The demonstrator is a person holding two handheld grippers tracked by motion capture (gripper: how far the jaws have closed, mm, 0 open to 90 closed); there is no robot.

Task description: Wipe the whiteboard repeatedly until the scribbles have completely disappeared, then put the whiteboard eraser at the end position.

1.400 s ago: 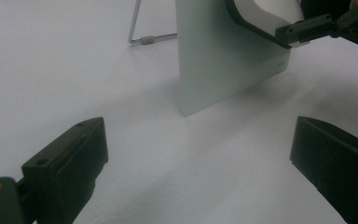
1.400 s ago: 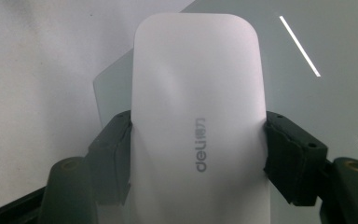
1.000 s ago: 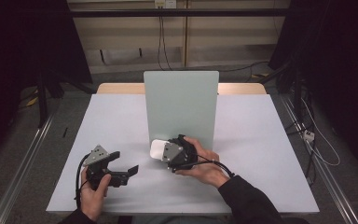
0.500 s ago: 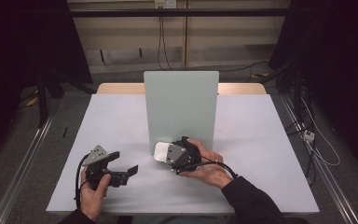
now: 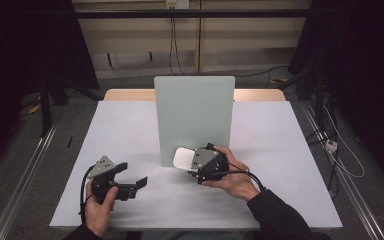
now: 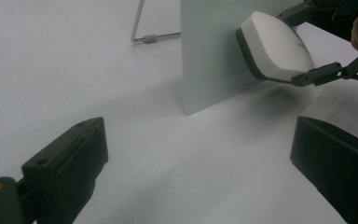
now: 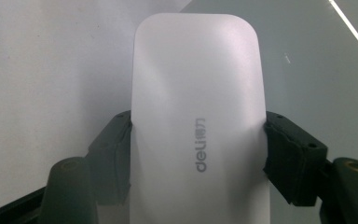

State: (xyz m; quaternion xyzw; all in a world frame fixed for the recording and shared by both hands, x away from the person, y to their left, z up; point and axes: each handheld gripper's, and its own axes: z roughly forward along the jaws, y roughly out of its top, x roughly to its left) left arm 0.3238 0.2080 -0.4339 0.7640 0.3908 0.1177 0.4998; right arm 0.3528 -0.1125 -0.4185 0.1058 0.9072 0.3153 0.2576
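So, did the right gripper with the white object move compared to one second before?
Barely. In the high view the right gripper, shut on the white object, remains at the upright board's lower edge, shifted at most slightly.

Left claw (image 5: 132,182) held low in left hand (image 5: 99,207), jaws spread wide, nothing between them, pointing right. Right claw (image 5: 190,162) in right hand (image 5: 235,177), jaws clamped on flanks of white object (image 7: 198,126), pointing left. Both forearms enter from bottom edge.
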